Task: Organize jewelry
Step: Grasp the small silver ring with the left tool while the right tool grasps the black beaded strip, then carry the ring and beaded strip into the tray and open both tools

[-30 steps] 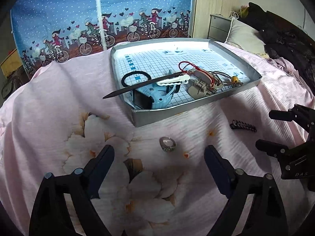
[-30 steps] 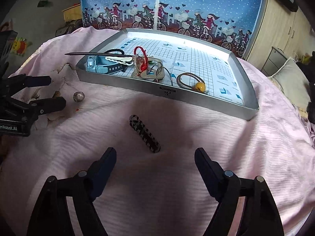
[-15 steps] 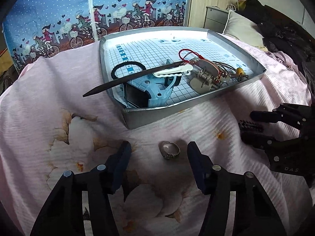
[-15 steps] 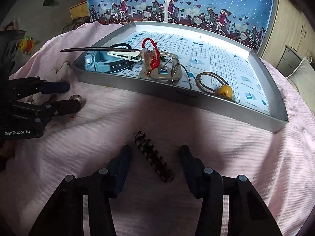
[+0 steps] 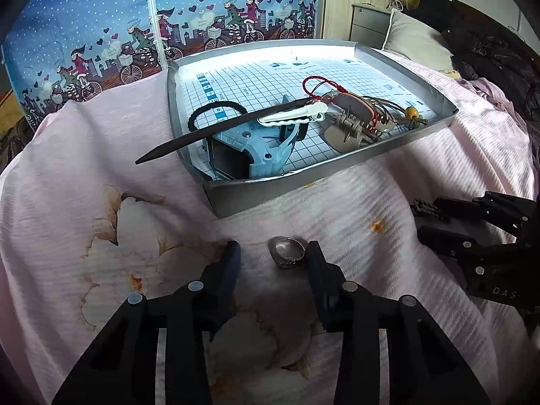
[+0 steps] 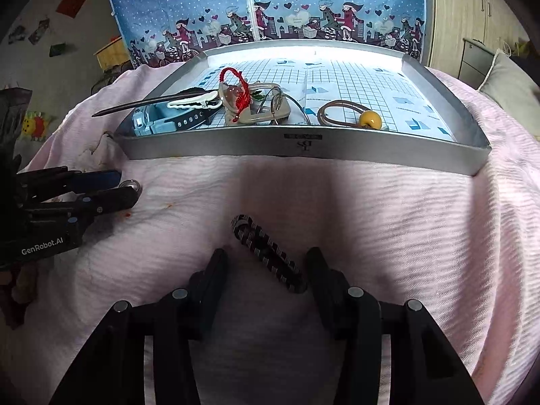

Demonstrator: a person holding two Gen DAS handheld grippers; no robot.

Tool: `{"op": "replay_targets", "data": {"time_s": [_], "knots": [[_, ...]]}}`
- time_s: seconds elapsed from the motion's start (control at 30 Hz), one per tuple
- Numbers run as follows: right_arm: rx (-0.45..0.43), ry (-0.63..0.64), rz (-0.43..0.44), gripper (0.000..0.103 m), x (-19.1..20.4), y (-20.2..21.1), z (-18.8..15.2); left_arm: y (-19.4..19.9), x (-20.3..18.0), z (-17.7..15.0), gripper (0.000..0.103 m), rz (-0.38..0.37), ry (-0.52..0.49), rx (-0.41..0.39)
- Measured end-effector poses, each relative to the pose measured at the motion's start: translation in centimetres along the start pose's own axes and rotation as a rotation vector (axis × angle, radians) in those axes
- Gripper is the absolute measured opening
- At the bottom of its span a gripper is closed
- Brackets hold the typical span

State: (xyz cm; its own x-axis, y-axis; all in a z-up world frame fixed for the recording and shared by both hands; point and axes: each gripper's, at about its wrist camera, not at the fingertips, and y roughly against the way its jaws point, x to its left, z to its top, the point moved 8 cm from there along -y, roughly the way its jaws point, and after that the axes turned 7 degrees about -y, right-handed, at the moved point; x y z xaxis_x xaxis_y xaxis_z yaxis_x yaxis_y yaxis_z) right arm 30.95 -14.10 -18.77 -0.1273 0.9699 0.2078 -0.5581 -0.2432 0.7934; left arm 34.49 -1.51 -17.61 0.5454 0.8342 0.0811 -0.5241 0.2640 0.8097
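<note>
While both of my grippers sit low on the pink bedspread [image 6: 388,209], neither has closed. My left gripper [image 5: 271,258] is parted around the silver ring [image 5: 287,251], which lies against its right finger. That ring looks light, hard and slippery, so I would pinch across the band. My right gripper [image 6: 266,263] straddles the patterned hair clip [image 6: 266,253], stiff and thin; I'd clamp mid-length. The silver tray [image 6: 303,143] waits beyond.
</note>
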Motion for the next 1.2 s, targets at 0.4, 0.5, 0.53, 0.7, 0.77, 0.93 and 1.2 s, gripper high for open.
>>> {"op": "replay_targets", "data": {"time_s": [0.4,0.5,0.53,0.7,0.77,0.93,1.2], "knots": [[-0.014,-0.052,0.028,0.027,-0.1,0.5,-0.4,0.2,-0.2,0.0,0.017,-0.064,0.043,0.019],[-0.008,-0.071,0.054,0.016,-0.1,0.7,-0.7,0.5,-0.3,0.0,0.017,-0.095,0.069,0.024],[-0.004,-0.075,0.061,0.014,0.0,0.7,-0.8,0.6,-0.5,0.0,0.017,-0.106,0.073,0.022],[-0.002,-0.061,0.066,0.013,0.7,0.9,-1.4,1.3,-2.1,0.2,0.017,-0.145,0.028,0.007],[-0.003,-0.059,0.070,0.013,0.9,1.0,-1.5,1.4,-2.9,0.3,0.017,-0.151,-0.004,0.000],[-0.016,-0.072,0.074,0.013,1.0,1.5,-1.9,1.6,-3.9,0.6,0.017,-0.154,-0.048,-0.027],[-0.047,-0.091,0.066,0.013,1.1,2.3,-2.3,2.3,-4.1,1.2,0.017,-0.123,-0.052,-0.076]]}}
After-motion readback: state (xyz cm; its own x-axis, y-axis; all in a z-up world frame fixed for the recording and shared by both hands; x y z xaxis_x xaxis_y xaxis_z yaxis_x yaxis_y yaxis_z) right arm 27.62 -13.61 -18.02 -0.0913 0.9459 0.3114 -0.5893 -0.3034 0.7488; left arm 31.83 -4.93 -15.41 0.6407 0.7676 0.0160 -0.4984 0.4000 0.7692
